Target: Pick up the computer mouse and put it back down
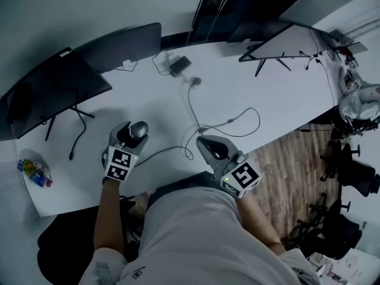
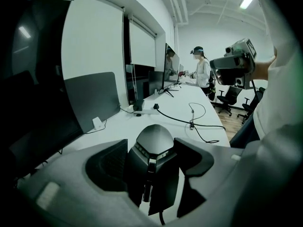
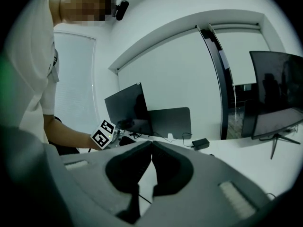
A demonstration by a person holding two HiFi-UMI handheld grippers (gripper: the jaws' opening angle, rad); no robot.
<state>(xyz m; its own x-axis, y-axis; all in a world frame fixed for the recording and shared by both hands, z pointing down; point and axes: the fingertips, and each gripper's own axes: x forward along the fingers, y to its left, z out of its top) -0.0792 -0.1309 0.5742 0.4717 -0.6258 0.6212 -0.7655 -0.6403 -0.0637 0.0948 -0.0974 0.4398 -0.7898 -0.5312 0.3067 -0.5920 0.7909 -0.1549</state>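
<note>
Mouse (image 1: pixel 139 129) sits clamped between the jaws of my left gripper (image 2: pixel 150 148), one jaw on each flank, over the near-left part of the white desk (image 1: pixel 255 82); I cannot tell whether it touches the top. A cable (image 1: pixel 172 149) trails from it to the right. My right gripper (image 3: pixel 151 151) has its jaws pressed together on nothing, near the desk's front edge. Far left lies a clear bag (image 1: pixel 32 168) with coloured bits inside, too small to name.
</note>
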